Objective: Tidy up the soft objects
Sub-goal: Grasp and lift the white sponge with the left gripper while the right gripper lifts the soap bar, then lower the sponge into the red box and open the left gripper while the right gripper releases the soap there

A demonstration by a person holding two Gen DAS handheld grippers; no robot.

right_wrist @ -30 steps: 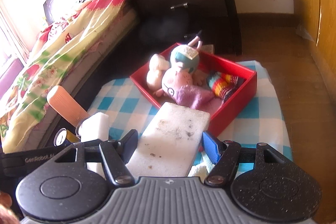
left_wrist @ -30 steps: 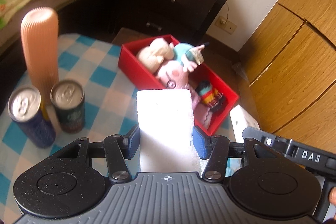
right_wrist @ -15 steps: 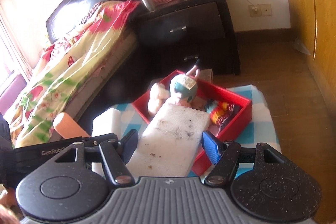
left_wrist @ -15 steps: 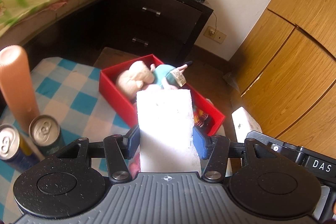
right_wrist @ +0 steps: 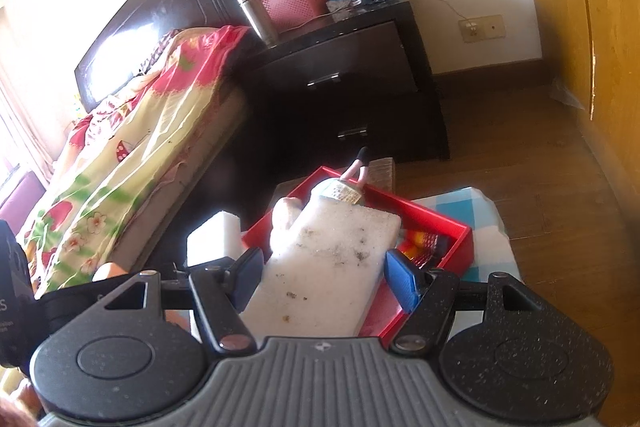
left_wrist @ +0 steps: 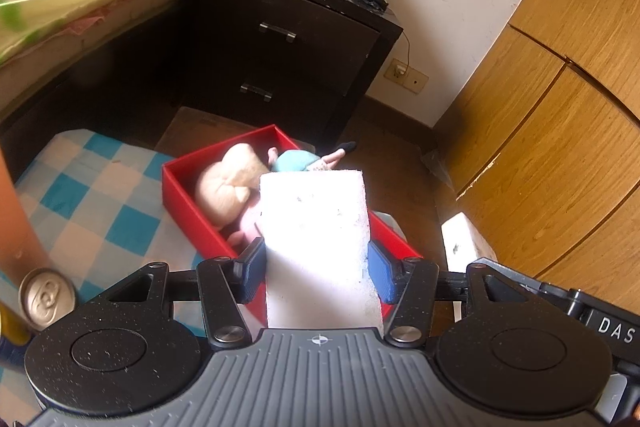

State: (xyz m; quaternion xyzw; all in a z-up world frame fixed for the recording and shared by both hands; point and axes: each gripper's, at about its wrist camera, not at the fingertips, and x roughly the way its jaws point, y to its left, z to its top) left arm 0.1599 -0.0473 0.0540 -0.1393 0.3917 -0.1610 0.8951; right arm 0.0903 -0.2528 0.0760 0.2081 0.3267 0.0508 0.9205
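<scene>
Hovering above red box (left_wrist: 188, 211): both hand-held grippers (left_wrist: 316, 267) (right_wrist: 326, 279), each apparently clamping a white sponge (left_wrist: 316, 227) (right_wrist: 332, 263).

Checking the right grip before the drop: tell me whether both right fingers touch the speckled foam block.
Cannot tell. In the right wrist view the right gripper straddles the speckled foam block; the left pad meets its edge, while a sliver shows beside the right pad.

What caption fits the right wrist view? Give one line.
Right tongs hold a speckled sponge over the red box of plush toys.
</scene>
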